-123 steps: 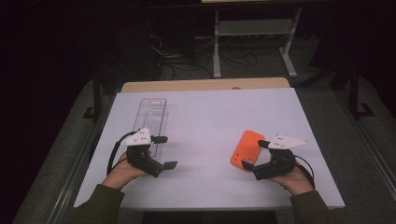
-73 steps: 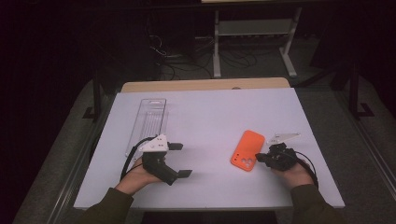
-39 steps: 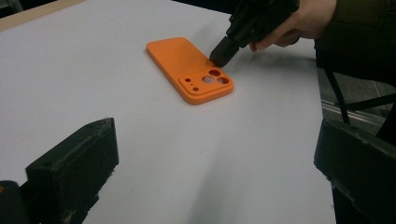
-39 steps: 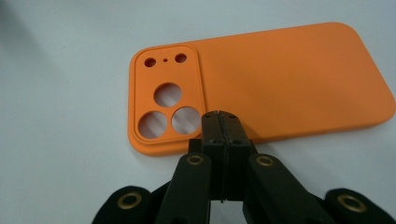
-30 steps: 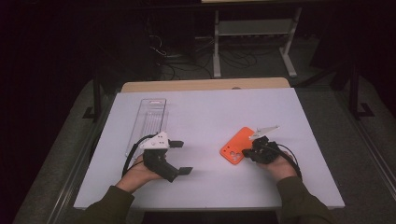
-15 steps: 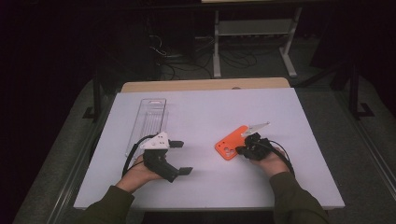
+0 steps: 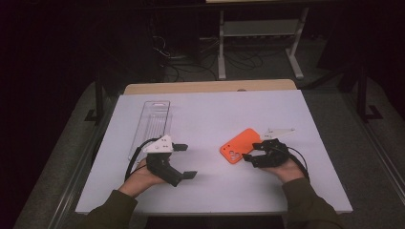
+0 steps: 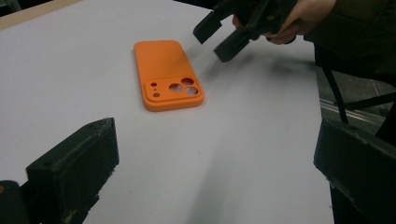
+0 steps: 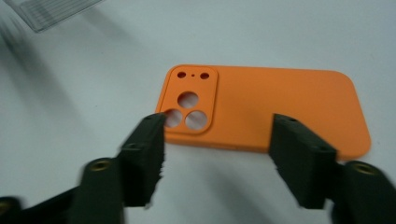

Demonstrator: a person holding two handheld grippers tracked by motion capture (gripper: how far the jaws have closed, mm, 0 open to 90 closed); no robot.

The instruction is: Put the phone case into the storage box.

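Here, an orange phone case (image 7: pixel 239 145) is seen lying flat on the white table (image 7: pixel 219 109), back up, just beside the right gripper (image 7: pixel 251 153). That gripper's jaws have just been opening and are spread apart just short of the case's long edge, with nothing between them. The left gripper (image 7: pixel 184 161) is held wide, empty, near a clear tray (image 7: pixel 152 122).
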